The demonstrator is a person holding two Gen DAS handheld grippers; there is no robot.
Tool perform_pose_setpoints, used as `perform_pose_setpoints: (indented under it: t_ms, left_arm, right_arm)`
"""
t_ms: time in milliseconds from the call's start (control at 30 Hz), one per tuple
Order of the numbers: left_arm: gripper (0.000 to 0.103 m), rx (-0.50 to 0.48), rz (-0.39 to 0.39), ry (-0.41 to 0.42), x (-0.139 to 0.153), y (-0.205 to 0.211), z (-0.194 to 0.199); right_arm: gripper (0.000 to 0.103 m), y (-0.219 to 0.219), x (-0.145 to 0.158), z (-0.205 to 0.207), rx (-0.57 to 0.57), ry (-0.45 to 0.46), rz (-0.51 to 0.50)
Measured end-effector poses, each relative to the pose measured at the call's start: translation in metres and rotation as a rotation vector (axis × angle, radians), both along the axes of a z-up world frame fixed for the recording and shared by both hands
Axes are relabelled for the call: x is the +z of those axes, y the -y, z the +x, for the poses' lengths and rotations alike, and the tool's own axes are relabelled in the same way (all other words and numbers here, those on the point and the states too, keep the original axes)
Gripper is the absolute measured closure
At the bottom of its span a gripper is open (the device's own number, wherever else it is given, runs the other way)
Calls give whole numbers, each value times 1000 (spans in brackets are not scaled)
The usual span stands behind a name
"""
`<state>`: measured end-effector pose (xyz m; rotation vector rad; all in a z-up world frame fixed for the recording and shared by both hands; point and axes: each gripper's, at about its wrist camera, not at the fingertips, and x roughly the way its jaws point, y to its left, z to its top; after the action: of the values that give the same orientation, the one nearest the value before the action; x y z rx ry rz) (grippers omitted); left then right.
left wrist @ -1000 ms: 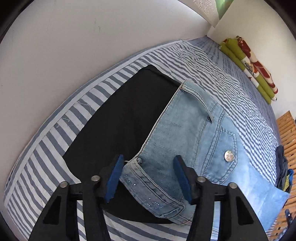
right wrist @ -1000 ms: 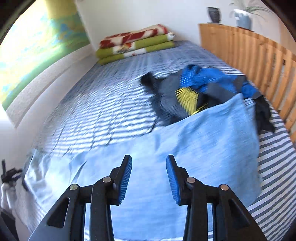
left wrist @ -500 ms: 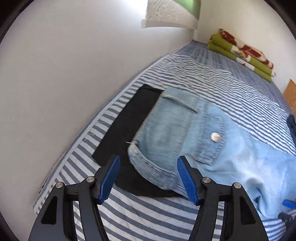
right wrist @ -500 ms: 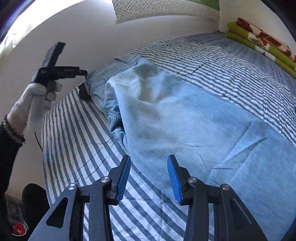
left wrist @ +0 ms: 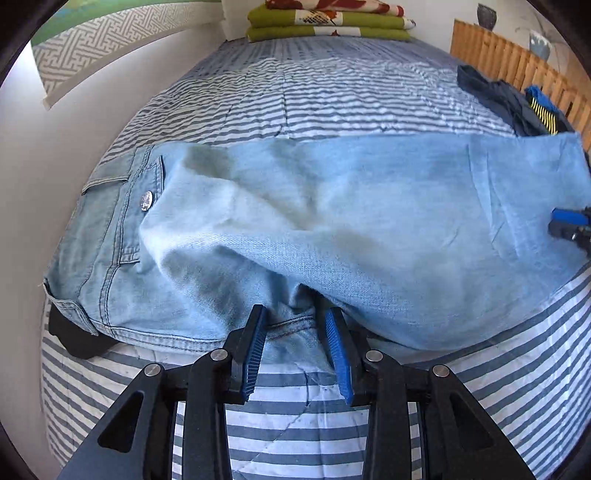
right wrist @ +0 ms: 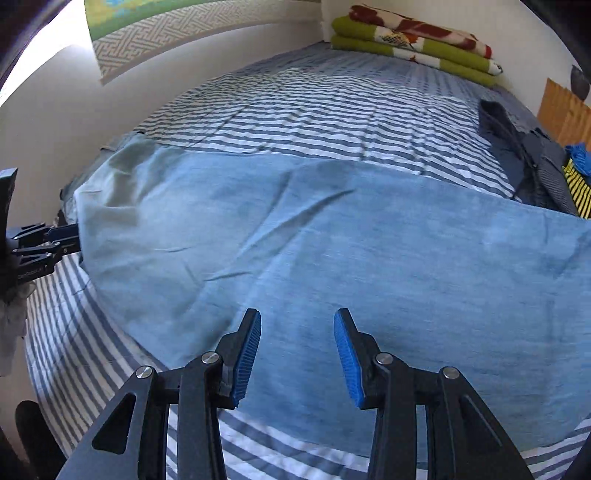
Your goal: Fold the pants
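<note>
The jeans [left wrist: 332, 206] lie lengthwise, legs stacked, cross-folds left; left tool [left wrist: 295, 345] closing around the crotch edge, right tool [right wrist: 297, 354] spread above denim

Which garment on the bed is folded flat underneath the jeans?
The black garment, peeking from under the jeans waistband; the dark clothes pile lies apart, crumpled.

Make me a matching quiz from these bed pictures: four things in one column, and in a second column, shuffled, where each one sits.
Things:
1. jeans
2. folded blankets
3. black cloth
4. dark clothes pile

Places:
A. under the jeans' waistband
B. stacked at the far end of the bed
C. beside the wooden slats
D. spread across the striped cover

Pairs: 1-D, 2-B, 3-A, 4-C
</note>
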<state>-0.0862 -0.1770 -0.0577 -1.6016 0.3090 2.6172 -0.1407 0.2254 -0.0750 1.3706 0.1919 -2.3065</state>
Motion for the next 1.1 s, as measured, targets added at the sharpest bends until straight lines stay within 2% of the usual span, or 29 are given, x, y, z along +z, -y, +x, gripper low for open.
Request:
perform_pose_setpoints:
  t_ms: [100, 133, 167, 267, 333, 467, 533, 600, 700, 800, 900, 933, 1000, 1033, 1100]
  left_arm:
    - [65, -6, -74, 16, -8, -8, 1]
    - [71, -7, -80, 19, -10, -7, 0]
    - [93, -8, -70, 31, -13, -5, 0]
    - [97, 17, -44, 31, -9, -4, 3]
    - [97, 23, -1, 6, 12, 2, 10]
    - [97, 56, 157, -43, 65, 30, 35]
    - [97, 58, 182, -52, 72, 35, 44]
    - [97, 50, 148, -24, 55, 31, 50]
    - [96, 31, 91, 57, 10, 23, 62]
    - [96, 46, 104, 58, -11, 30, 68]
    - [91, 71, 107, 31, -10, 37, 77]
    - [89, 63, 79, 19, -7, 34, 79]
    - [70, 36, -17, -18, 0, 21, 81]
    - [54, 20, -53, -42, 3, 13, 81]
    - [50, 6, -96, -67, 6, 4, 73]
  right_arm:
    - [65, -33, -9, -14, -66, 19, 13]
    - [65, -42, -12, -18, -82, 25, 10]
    - [65, -50, -16, -22, -97, 34, 9]
    - [65, -66, -26, -29, -111, 60, 3]
    - [65, -68, -28, -31, -108, 48, 23]
    - [65, -62, -28, -39, -77, 0, 116]
    - [65, -60, -30, -46, -72, -5, 134]
    - [62, -60, -33, -53, -81, 1, 129]
    - [61, -58, -33, -54, -86, -9, 142]
    - [61, -57, -29, -49, -69, -14, 169]
    - [61, -57, -24, -42, -54, -35, 195]
    - [61, -58, -21, -39, -49, -38, 191]
    - [61, -57, -16, -34, -41, -46, 177]
    - [61, -56, -14, -32, -38, -48, 171]
    - [61, -54, -12, -28, -31, -47, 166]
